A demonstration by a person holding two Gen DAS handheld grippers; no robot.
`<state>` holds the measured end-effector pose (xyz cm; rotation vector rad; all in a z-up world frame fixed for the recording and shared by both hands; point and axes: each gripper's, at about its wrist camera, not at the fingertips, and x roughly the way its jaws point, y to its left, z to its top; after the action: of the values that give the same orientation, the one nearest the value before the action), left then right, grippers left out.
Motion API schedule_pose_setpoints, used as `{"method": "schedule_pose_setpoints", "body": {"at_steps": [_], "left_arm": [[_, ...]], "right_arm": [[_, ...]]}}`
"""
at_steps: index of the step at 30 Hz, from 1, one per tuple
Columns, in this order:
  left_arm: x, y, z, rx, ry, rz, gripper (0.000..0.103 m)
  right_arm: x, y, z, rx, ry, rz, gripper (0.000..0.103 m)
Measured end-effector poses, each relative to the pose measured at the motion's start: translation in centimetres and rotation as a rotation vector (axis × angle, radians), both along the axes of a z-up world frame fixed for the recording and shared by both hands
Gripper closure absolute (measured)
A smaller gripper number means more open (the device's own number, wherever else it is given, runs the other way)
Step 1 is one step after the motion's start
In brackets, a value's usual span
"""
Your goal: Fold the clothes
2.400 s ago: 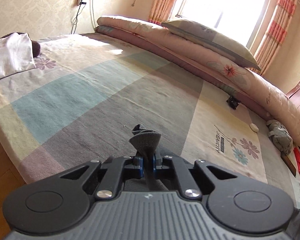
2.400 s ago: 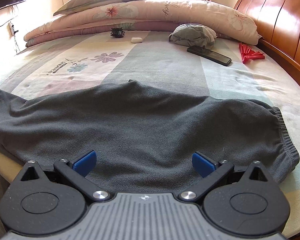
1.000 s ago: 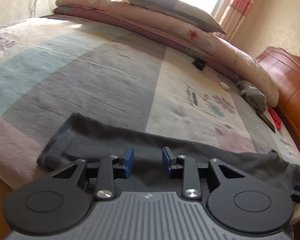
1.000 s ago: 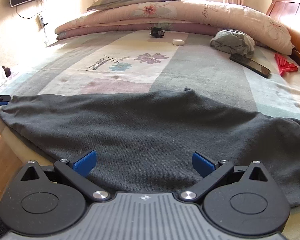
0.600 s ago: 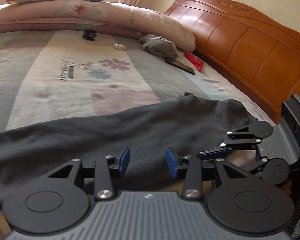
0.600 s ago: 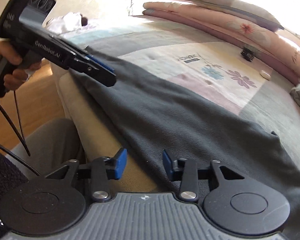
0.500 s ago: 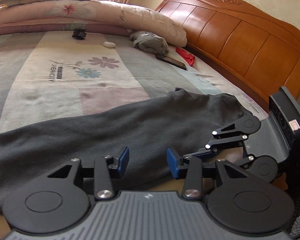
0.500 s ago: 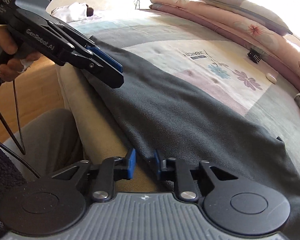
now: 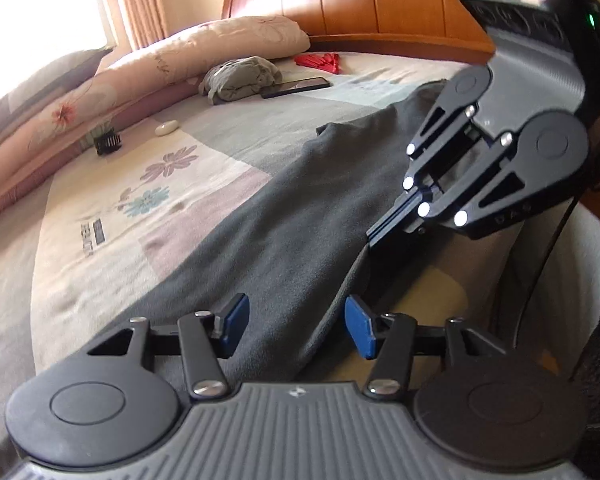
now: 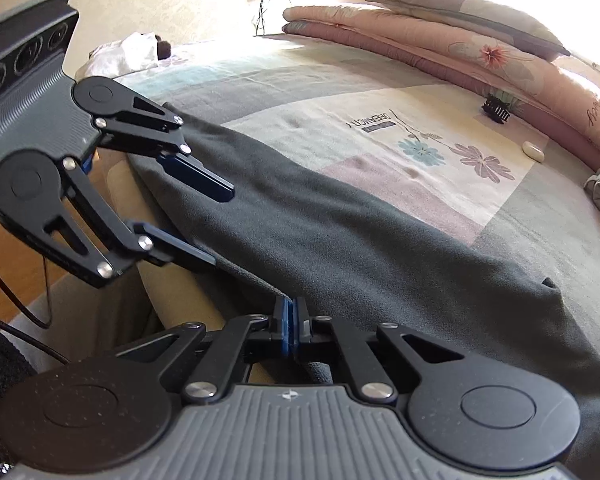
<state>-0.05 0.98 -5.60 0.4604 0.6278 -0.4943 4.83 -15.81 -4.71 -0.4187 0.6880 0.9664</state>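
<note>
Dark grey garment [image 10: 380, 240], spread lengthwise along the bed's [image 10: 300, 92] near edge, lower frame: right gripper [image 10: 291, 320] jaws pinched on its hem, left gripper [image 9: 292, 326] jaws apart astride that hem; advisable to bite fully into both layers before lifting.

Dark grey trousers [image 10: 360, 240], soft fleecy fabric, spread flat lengthwise along the bed's near edge, unfolded
</note>
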Motion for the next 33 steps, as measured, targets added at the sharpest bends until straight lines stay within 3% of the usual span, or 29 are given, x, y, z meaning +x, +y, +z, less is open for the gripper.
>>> {"method": "schedule_pose_setpoints", "body": {"at_steps": [6, 9, 10, 12, 13, 14, 16, 21, 22, 23, 24, 25, 26, 27, 33], "left_arm": [[-0.4, -3.2, -2.4, 0.344, -0.218, -0.067, 0.046], [-0.7, -3.0, -3.1, 0.435, -0.272, -0.049, 0.046], [-0.7, -2.6, -3.0, 0.424, -0.258, -0.029, 0.046], [-0.7, -1.8, -2.3, 0.366, -0.222, 0.006, 0.046], [-0.8, -1.5, -1.9, 0.332, -0.217, 0.024, 0.046], [-0.8, -1.3, -1.5, 0.301, -0.209, 0.04, 0.046], [-0.7, -1.0, -0.9, 0.252, -0.207, 0.068, 0.046], [-0.8, -0.8, -0.9, 0.253, -0.213, 0.076, 0.046], [-0.8, -0.7, -1.0, 0.262, -0.211, 0.071, 0.046], [-1.0, -0.6, -1.3, 0.279, -0.208, 0.065, 0.047], [-1.2, -0.4, -1.4, 0.295, -0.201, 0.063, 0.051], [-1.3, 0.0, -1.6, 0.304, -0.182, 0.064, 0.053], [-1.3, 0.4, -1.8, 0.308, -0.152, 0.071, 0.06], [-1.3, 1.0, -1.9, 0.29, -0.114, 0.08, 0.064], [-1.3, 4.9, -0.9, 0.137, 0.1, 0.153, 0.065]], "right_arm": [[0.2, -0.8, 1.1, 0.058, 0.022, -0.026, 0.1], [0.0, -1.0, 1.4, 0.068, 0.025, -0.031, 0.099], [-0.3, -0.9, 1.3, 0.055, 0.001, -0.033, 0.092], [-0.8, -0.7, 1.1, 0.03, -0.048, -0.036, 0.067], [-1.1, -0.5, 1.0, 0.018, -0.075, -0.034, 0.044], [-1.5, 0.1, 0.8, 0.008, -0.109, -0.02, 0.03], [-2.4, 1.2, 0.2, -0.015, -0.184, 0.002, 0.028], [-3.6, 4.5, -2.2, -0.168, -0.453, -0.033, 0.03], [-3.7, 4.7, -2.5, -0.197, -0.484, -0.04, 0.039], [-3.7, 4.8, -2.8, -0.223, -0.503, -0.043, 0.055], [-3.7, 4.8, -3.0, -0.24, -0.513, -0.045, 0.066], [-3.7, 4.4, -2.8, -0.236, -0.503, -0.046, 0.083], [-3.7, 4.1, -2.7, -0.232, -0.492, -0.047, 0.093], [-3.7, 3.8, -2.6, -0.227, -0.47, -0.046, 0.094], [-2.6, 1.9, -2.5, -0.19, -0.181, -0.004, 0.094]]}}
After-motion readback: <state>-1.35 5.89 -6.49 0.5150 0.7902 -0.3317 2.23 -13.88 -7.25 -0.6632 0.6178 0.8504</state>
